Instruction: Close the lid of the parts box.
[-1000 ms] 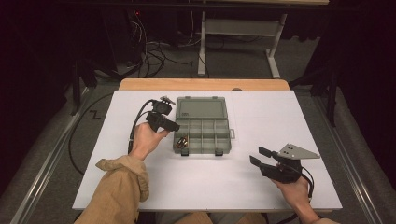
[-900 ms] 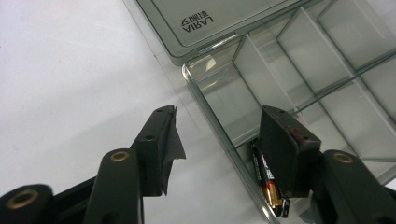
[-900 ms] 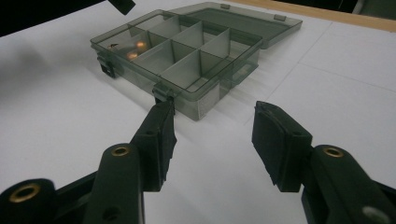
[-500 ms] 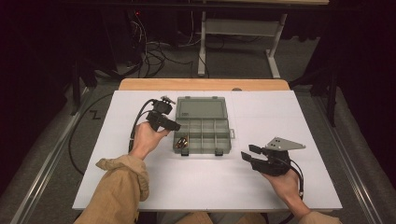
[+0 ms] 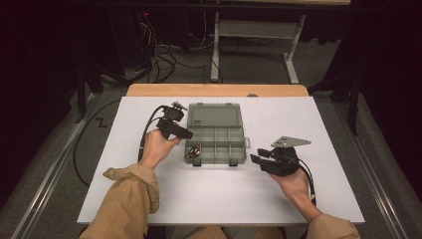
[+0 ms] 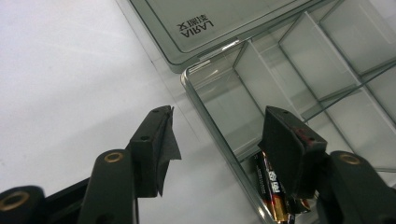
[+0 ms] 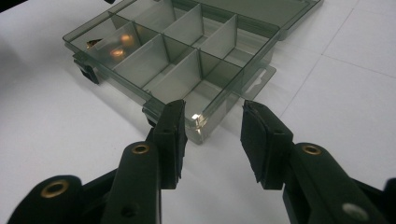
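**Open compartment box between two parted grippers**

Item 1. Right gripper (image 5: pixel 256 160): nearest the person, held in the right hand (image 5: pixel 294 184) on the white table (image 5: pixel 209 204). Jaws apart, nothing between them. In the right gripper view it (image 7: pixel 212 140) points at the near right corner of the box, close to it but not touching.

Item 2. Left gripper (image 5: pixel 188 134): held in the left hand (image 5: pixel 157 148), at the left edge of the box. Jaws apart, nothing gripped. In the left gripper view it (image 6: pixel 217 140) straddles the box's left wall, one jaw over the table, the other over the corner compartment.

Item 3. Compartment box (image 5: pixel 219 149): grey translucent plastic, mid-table, between the two grippers. Interior divided into several compartments (image 7: pixel 187 60).

Item 4. Batteries (image 6: pixel 274 186): lying in the box's near left compartment, black and gold casings; count hard to tell, apparently two or more. Seen as copper glints (image 5: pixel 194 151) from the high view.

Item 5. Lid (image 5: pixel 215 115): hinged at the far side, folded back flat on the table. Bears printed lettering (image 6: pixel 194 27).
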`<state>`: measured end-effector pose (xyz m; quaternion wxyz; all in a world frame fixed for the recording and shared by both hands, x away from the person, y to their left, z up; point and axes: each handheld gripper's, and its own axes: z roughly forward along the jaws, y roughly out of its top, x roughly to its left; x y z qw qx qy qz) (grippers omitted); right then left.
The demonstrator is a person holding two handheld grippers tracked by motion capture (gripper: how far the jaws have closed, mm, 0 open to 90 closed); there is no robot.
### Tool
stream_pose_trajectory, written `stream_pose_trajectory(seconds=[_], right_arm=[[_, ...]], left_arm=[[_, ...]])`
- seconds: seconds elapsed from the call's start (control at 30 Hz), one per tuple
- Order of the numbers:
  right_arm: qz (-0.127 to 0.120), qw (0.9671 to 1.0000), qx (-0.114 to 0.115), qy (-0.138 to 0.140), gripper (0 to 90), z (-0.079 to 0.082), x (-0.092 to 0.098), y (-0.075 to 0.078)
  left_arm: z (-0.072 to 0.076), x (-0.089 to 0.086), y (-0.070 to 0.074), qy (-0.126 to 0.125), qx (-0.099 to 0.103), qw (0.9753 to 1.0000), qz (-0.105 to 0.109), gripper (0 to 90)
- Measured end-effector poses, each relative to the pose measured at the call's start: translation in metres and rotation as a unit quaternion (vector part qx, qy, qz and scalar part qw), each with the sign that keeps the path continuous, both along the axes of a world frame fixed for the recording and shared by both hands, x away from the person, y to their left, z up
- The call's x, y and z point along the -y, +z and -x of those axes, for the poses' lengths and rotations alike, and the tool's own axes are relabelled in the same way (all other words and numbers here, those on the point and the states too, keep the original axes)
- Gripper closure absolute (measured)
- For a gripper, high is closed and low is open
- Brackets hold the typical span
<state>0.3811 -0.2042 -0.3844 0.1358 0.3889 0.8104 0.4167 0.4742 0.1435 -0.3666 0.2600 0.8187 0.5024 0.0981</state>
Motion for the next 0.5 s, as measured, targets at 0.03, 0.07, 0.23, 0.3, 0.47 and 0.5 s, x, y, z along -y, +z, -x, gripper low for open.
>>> stream_pose_trajectory(seconds=[0.03,0.07,0.23,0.3,0.47,0.5], right_arm=[[0.003,1.0000,-0.003,0.002,63.0,-0.002,-0.001,0.000],[0.005,1.0000,-0.006,0.003,63.6,-0.004,-0.003,0.000],[0.016,0.9996,-0.024,0.007,65.2,-0.014,-0.009,0.001],[0.022,0.9993,-0.031,0.007,65.6,-0.018,-0.012,0.002],[0.037,0.9983,-0.043,0.010,66.9,-0.028,-0.019,0.005],[0.041,0.9981,-0.045,0.011,67.2,-0.029,-0.020,0.006]], left_arm=[[0.000,0.000,0.000,0.000,0.000,1.0000,-0.001,42.7],[-0.001,0.000,-0.001,0.001,0.000,1.0000,-0.001,42.5],[-0.003,0.001,-0.002,-0.001,-0.003,1.0000,0.000,41.7],[-0.004,0.002,-0.002,-0.002,-0.008,1.0000,0.000,40.9],[-0.007,0.004,0.003,-0.004,-0.003,1.0000,-0.002,40.2],[-0.007,0.005,0.004,-0.005,-0.003,1.0000,-0.002,40.2]])
